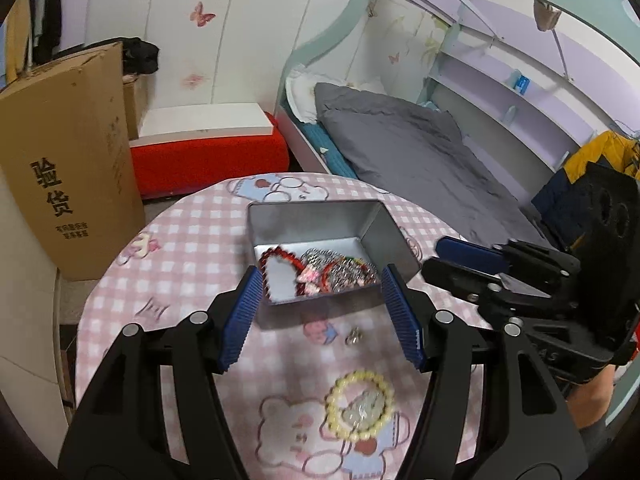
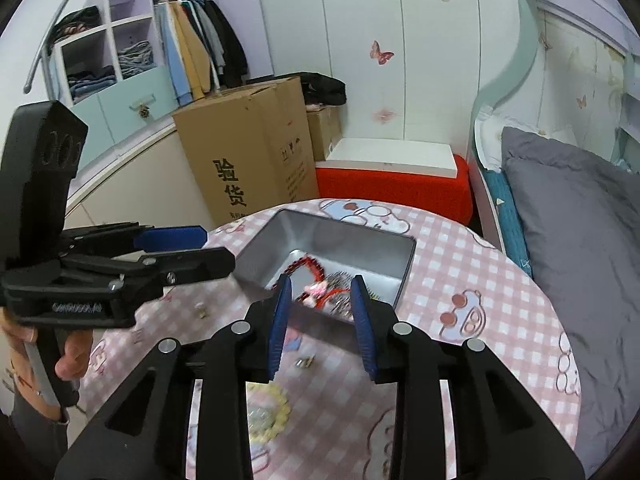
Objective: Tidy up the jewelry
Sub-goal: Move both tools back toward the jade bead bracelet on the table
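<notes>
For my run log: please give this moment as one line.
left tool open | right tool open | tin holds jewelry | bead bracelet outside

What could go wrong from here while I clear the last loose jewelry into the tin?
1. The small metal earring lies loose on the tablecloth; open wide, the left gripper may push it rather than pinch it.
2. The tin sits between both grippers; the right gripper hovers at its near rim and could knock it.
3. The bead bracelet surrounds a small clear bag; lifting one may drag the other.
</notes>
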`<state>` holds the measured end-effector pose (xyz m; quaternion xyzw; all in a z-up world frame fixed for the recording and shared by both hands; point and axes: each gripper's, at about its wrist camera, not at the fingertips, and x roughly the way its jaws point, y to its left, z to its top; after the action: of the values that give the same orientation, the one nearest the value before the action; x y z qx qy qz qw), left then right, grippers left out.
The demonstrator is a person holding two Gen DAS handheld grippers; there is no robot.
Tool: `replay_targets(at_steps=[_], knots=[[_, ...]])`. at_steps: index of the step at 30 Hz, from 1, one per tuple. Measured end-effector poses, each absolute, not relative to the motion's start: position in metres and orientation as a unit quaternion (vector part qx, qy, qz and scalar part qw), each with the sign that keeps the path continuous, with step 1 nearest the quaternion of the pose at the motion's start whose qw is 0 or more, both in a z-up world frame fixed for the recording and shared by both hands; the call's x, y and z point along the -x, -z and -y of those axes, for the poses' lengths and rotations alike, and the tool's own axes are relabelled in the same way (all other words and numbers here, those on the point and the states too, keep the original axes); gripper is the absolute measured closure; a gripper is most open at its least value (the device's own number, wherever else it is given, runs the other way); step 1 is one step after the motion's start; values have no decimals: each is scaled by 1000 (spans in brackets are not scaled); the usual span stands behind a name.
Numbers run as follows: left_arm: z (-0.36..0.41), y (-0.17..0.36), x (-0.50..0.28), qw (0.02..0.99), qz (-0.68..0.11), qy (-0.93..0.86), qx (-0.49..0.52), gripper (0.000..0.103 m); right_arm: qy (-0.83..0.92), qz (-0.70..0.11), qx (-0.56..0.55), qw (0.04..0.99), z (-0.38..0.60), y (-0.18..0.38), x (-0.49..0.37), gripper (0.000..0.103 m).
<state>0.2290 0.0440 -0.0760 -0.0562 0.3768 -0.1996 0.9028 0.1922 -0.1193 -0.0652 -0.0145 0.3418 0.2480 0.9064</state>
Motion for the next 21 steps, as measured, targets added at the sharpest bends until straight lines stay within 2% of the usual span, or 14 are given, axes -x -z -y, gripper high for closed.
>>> replay_targets(at_steps=[7,13,18,21], knots=[[-70,88,-190,912,-375,157,51,41,-251,-386,36,887,105,99,-158,74],[-89,106,-172,906,-392,140,75,41,-223,-431,68,872,89,142,-157,74],[-94,119,-163,903,-401,132,78,41,-215,-438,70,870,88,152,-160,75],[-92,126,-161,901,-407,130,77,41,-220,-435,92,868,84,152,-157,82]])
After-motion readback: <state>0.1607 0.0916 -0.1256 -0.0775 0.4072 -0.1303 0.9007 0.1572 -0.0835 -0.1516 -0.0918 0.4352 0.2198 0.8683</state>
